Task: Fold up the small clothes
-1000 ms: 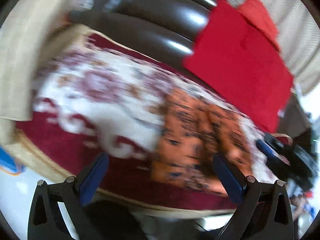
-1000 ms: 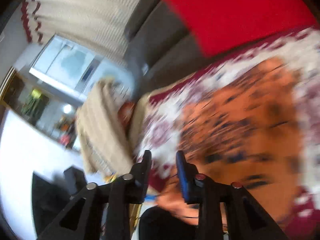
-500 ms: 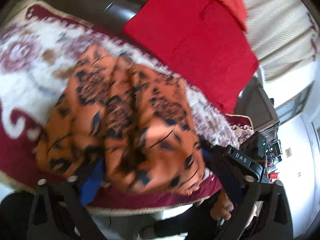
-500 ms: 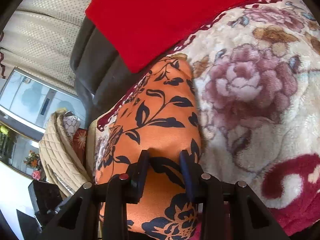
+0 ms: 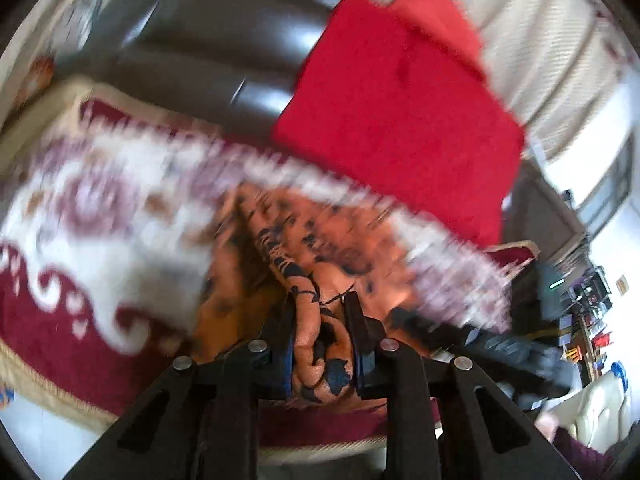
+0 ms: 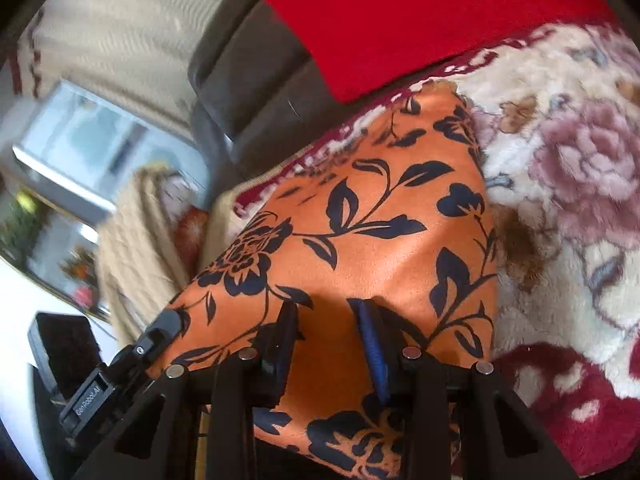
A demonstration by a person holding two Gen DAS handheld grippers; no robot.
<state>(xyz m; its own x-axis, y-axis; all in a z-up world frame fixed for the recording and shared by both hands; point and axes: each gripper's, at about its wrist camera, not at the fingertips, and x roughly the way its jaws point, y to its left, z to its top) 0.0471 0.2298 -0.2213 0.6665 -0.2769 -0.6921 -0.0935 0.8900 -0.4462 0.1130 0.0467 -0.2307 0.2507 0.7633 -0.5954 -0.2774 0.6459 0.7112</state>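
An orange garment with a dark blue flower print point(image 6: 360, 224) lies on a cream and maroon floral blanket point(image 6: 580, 184). My right gripper point(image 6: 328, 320) is shut on the garment's near edge, its jaws narrowly apart with cloth between them. In the blurred left wrist view, my left gripper point(image 5: 320, 316) is shut on a bunched fold of the same garment point(image 5: 316, 340), which stretches away across the blanket point(image 5: 100, 216). The left gripper's black body also shows at the lower left of the right wrist view point(image 6: 120, 364).
A red cushion point(image 5: 400, 120) leans on the dark sofa back point(image 5: 224, 52) behind the blanket; it also shows in the right wrist view point(image 6: 400, 12). A beige quilted throw point(image 6: 136, 248) hangs off the sofa's far end. Curtains point(image 6: 120, 40) hang behind.
My left gripper has closed from wide open onto a bunched fold of the garment. My right gripper keeps its hold on the near edge, and the cloth now stretches between both.
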